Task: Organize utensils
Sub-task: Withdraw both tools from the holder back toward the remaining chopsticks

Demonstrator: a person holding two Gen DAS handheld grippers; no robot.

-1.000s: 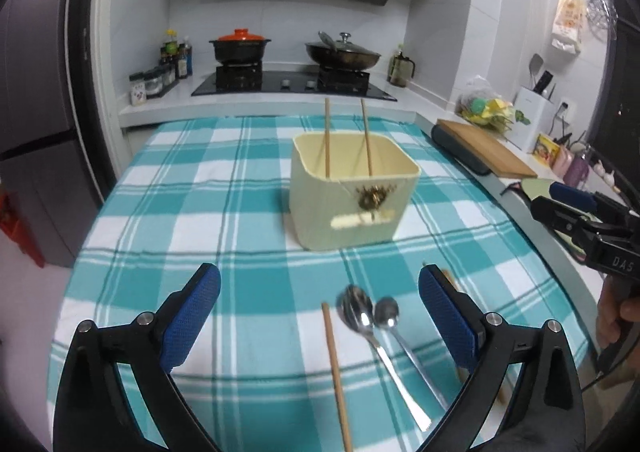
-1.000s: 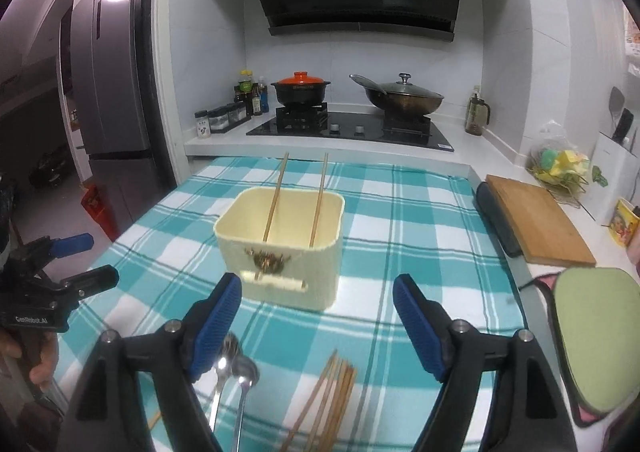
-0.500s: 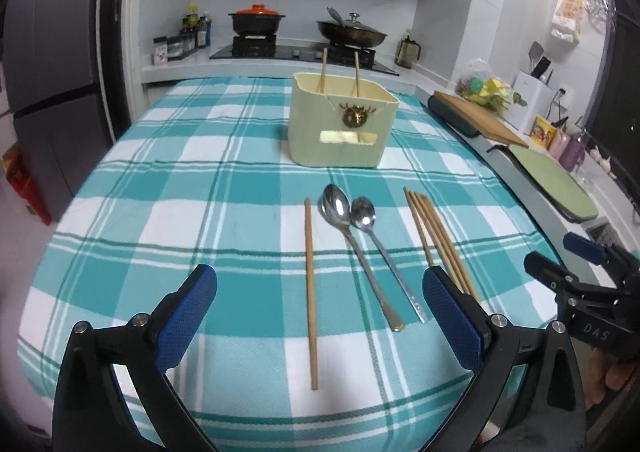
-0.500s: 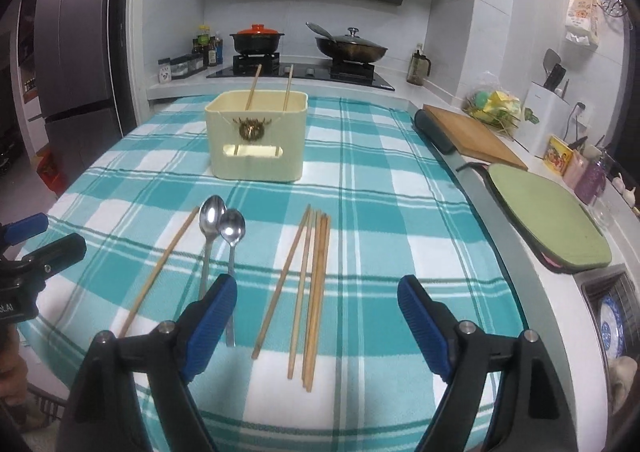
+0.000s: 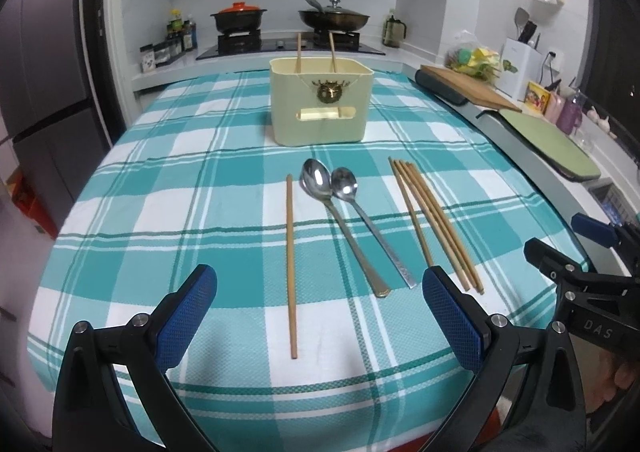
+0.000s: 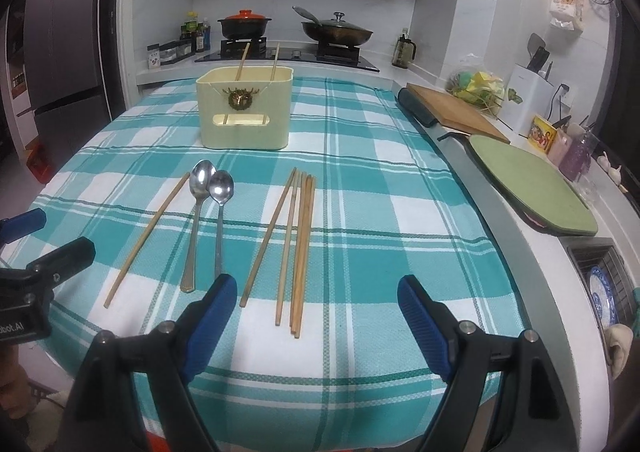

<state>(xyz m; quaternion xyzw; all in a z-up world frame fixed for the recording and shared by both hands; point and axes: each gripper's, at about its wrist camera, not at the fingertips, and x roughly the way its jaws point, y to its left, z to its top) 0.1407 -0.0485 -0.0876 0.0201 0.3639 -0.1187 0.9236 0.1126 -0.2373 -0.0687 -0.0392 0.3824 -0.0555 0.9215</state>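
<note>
A cream utensil box (image 5: 320,107) (image 6: 244,111) stands on the teal checked tablecloth (image 5: 200,211) with two chopsticks (image 5: 298,51) leaning inside. In front of it lie a single chopstick (image 5: 290,260) (image 6: 148,236), two metal spoons (image 5: 340,219) (image 6: 208,211) and a bundle of several chopsticks (image 5: 432,219) (image 6: 296,244). My left gripper (image 5: 316,304) hovers open over the near table edge, the single chopstick's near end between its fingers' lines. My right gripper (image 6: 312,312) is open too, just short of the bundle's near ends. Neither holds anything.
Behind the table a stove (image 6: 288,51) carries an orange-lidded pot (image 6: 244,21) and a wok (image 6: 336,31). On the right counter lie a wooden cutting board (image 6: 452,107) and a green mat (image 6: 528,187); a fridge (image 6: 60,51) stands left. A sink rack holds a plate (image 6: 600,288).
Both grippers pulled back from the box and lowered toward the near table edge; the spoons and loose chopsticks, earlier at the frame bottom, now lie fully in view ahead of the fingers.
</note>
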